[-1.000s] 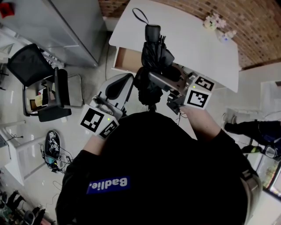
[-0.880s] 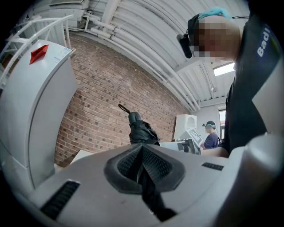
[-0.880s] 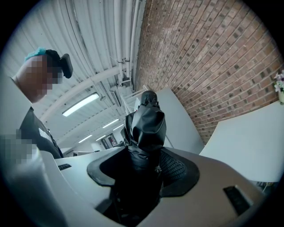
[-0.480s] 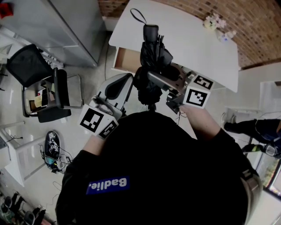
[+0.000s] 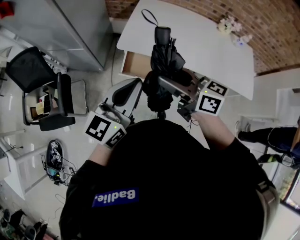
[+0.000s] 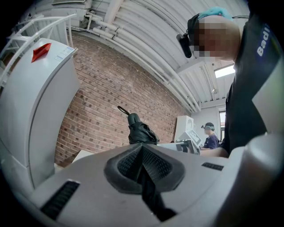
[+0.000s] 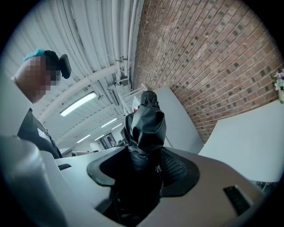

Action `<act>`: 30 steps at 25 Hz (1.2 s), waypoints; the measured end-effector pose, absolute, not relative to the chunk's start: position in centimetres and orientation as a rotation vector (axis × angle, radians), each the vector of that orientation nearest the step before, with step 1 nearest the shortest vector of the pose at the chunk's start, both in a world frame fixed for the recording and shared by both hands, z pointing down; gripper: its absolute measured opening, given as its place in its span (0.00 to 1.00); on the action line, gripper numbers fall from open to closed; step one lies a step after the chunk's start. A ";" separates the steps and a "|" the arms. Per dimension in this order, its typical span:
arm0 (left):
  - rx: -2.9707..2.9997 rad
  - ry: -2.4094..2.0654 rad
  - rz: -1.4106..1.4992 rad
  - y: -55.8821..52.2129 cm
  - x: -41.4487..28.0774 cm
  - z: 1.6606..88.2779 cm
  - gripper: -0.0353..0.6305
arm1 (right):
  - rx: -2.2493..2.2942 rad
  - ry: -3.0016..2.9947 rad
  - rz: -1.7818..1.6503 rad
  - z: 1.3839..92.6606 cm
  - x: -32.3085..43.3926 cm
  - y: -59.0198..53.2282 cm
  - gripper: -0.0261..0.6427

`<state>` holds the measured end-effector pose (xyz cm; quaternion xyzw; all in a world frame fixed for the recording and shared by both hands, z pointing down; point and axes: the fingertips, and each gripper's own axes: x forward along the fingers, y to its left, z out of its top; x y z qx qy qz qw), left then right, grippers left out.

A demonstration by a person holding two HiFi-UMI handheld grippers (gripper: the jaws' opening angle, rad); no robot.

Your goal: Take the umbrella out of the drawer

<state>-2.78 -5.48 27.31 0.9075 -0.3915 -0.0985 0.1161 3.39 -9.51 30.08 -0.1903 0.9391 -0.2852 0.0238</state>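
Observation:
A folded black umbrella with a wrist loop is held over the white table, near the open drawer at the table's left edge. My right gripper is shut on the umbrella's lower part. In the right gripper view the umbrella fills the gap between the jaws of the right gripper and sticks out ahead. My left gripper hangs left of the umbrella, apart from it. In the left gripper view the left gripper has its pads together with nothing between them, and the umbrella shows beyond.
A black office chair and a grey cabinet stand at the left. Small flowers sit at the table's far right corner. Another person is at the right edge. A brick wall runs behind the table.

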 end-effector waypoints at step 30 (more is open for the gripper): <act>2.671 -1.133 -0.284 -5.0 -3.1 26.9 0.06 | -0.630 2.893 -0.870 29.8 3.4 -9.5 0.41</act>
